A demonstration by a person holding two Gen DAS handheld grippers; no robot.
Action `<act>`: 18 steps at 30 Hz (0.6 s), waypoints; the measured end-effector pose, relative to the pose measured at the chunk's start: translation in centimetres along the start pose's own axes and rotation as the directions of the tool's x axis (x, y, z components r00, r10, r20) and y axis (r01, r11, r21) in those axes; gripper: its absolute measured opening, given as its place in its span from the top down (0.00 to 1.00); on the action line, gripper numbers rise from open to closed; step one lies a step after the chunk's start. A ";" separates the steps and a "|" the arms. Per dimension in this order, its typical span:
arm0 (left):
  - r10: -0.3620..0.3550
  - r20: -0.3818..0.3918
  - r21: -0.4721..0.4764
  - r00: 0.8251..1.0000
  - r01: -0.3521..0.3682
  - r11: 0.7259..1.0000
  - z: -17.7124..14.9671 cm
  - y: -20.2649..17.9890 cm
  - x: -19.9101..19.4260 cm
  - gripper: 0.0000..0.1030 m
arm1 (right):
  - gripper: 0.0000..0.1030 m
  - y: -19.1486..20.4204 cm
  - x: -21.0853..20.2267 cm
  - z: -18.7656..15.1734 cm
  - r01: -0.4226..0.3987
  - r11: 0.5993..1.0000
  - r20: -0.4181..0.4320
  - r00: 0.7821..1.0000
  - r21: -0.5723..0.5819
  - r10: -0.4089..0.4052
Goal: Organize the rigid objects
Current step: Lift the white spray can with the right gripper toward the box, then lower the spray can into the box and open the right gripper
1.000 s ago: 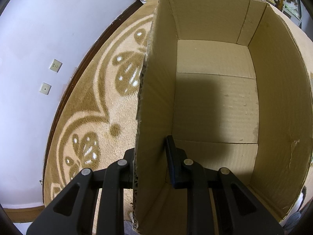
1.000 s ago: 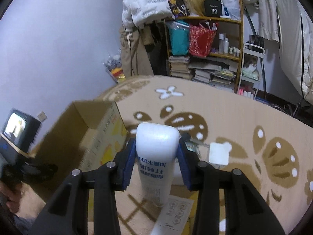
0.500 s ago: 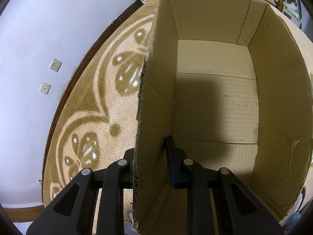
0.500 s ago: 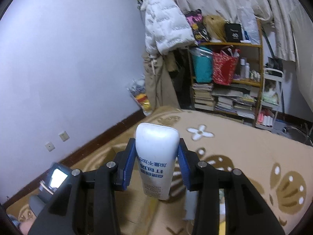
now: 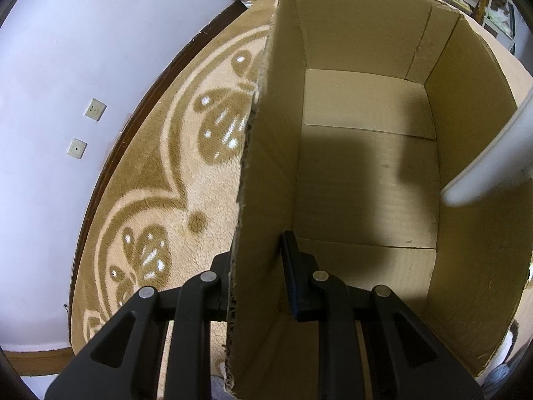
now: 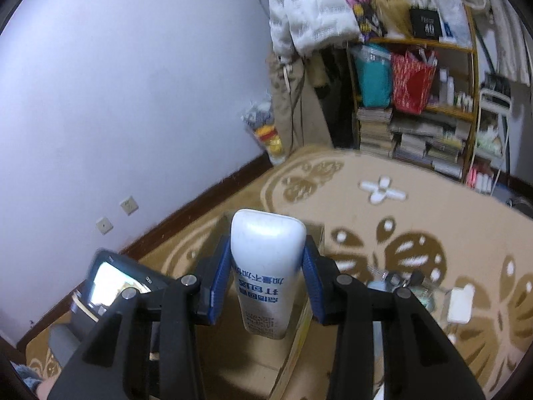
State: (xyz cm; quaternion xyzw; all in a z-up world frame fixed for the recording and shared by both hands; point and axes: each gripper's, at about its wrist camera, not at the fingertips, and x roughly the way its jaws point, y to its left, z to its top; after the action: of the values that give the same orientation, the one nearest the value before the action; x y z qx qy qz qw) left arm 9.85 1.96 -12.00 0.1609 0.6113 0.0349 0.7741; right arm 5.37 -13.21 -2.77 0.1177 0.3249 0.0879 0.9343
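Left gripper [image 5: 258,266]: I pinch the box [image 5: 366,173] wall, steadying it.
Box: empty on the carpet [image 5: 173,173].
Right gripper [image 6: 266,286]: I clamp the white bottle [image 6: 266,266] above the box.
Next: lower, then release inside.

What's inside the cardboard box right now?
The cardboard box shows only its bare floor and a shadow. The white bottle held by the right gripper hangs above the opening, not in it. The near corner behind the left gripper is hidden.
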 end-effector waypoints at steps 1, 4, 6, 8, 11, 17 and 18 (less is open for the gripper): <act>0.001 0.000 0.001 1.000 -0.001 1.000 0.0 0.0 0.1 0.80 | 0.57 -0.1 0.3 -0.3 -0.003 1.000 -0.015 1.000 0.007 0.003; -0.002 -0.001 -0.002 1.000 0.002 1.000 0.0 0.0 0.1 0.80 | 0.57 -0.8 1.5 -1.1 -0.002 1.000 -0.057 0.998 0.029 0.004; -0.005 -0.001 -0.003 1.000 0.005 1.000 0.0 0.0 0.1 0.81 | 0.57 -1.1 2.2 -1.5 0.008 0.999 -0.076 0.997 0.037 -0.005; -0.004 -0.001 -0.003 1.000 0.004 1.000 0.0 0.0 0.1 0.81 | 0.57 -1.5 2.9 -1.7 0.014 0.999 -0.097 0.995 0.046 -0.009; -0.006 0.002 -0.002 1.000 0.006 1.000 0.0 0.0 0.0 0.81 | 0.57 -1.8 3.7 -2.2 0.016 0.998 -0.130 0.991 0.053 -0.009; -0.011 0.002 -0.004 1.000 0.011 1.000 0.1 0.1 0.0 0.81 | 0.57 -1.6 3.6 -2.4 0.032 0.999 -0.113 0.993 0.043 -0.027; -0.011 0.003 -0.003 1.000 0.011 1.000 0.1 0.1 -0.1 0.81 | 0.56 -1.5 3.5 -2.2 0.035 0.999 -0.114 0.993 0.042 -0.030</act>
State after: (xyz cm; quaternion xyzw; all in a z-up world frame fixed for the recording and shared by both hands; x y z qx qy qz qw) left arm 9.93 2.04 -11.90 0.1566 0.6110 0.0314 0.7754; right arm 6.77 -13.48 -6.93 0.1277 0.3810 0.0719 0.9129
